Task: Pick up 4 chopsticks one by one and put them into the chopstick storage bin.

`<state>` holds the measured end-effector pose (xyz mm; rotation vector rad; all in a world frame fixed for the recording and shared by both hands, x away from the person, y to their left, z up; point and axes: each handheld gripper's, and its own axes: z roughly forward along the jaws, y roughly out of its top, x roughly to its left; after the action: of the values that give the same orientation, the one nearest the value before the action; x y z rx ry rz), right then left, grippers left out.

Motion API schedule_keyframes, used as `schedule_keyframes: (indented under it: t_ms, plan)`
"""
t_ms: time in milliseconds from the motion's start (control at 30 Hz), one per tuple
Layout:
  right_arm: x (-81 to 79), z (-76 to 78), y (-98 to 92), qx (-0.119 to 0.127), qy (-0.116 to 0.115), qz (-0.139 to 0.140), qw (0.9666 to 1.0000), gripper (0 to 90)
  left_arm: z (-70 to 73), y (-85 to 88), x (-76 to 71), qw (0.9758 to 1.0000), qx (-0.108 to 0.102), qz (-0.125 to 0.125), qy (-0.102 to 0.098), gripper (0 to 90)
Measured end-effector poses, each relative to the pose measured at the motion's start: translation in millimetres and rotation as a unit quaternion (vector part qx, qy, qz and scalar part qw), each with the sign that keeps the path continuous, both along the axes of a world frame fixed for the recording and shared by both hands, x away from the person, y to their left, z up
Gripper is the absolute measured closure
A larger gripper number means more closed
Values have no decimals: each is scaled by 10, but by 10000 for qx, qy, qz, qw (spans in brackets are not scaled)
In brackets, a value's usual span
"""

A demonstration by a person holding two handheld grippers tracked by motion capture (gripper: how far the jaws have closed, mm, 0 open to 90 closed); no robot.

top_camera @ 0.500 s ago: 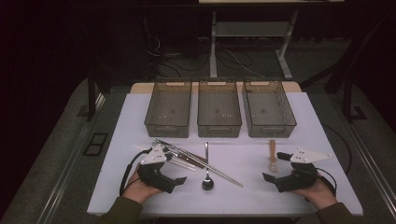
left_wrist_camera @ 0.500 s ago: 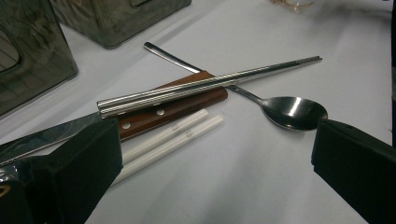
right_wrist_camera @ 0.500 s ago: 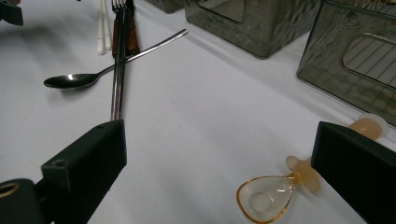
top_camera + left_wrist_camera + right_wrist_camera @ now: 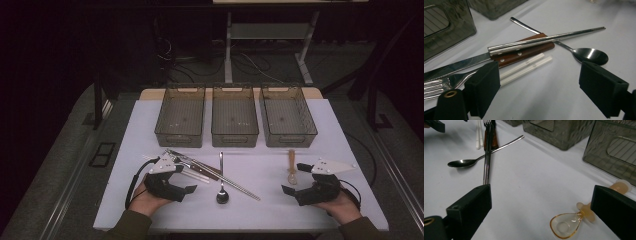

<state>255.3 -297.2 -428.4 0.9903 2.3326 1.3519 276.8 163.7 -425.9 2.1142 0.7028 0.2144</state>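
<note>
A pile of cutlery lies left of centre on the white table (image 4: 260, 210): a pair of metal chopsticks (image 4: 544, 41) across a brown-handled knife (image 4: 524, 53), a fork (image 4: 439, 86), two white sticks (image 4: 526, 66) and a steel spoon (image 4: 221, 192). My left gripper (image 4: 186, 178) rests on the table just left of the pile. It stands open, jaws apart over bare table beside the white sticks. A small amber plastic spoon (image 4: 566, 225) lies to the right. My right gripper (image 4: 295, 179) stands open beside it, with the spoon's bowl between the jaws and untouched.
Three empty smoky plastic bins (image 4: 180, 120) (image 4: 234, 117) (image 4: 287, 117) stand side by side at the back of the table. Bare table lies between the steel spoon and the amber spoon. Beyond the table are dark floor and cables.
</note>
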Motion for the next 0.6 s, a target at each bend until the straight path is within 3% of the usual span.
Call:
schedule_keyframes:
  t_ms: [233,433,600]
  plan:
    - [7,-3,10,-15,-18,-14,10000,32,19,55,17,10000,10,53,-23,238]
    - [10,-6,6,-7,6,-31,10000,32,36,144,48,9998,12,204,71,389]
    - [3,-4,5,-14,6,-44,10000,32,48,178,55,9996,102,277,-7,488]
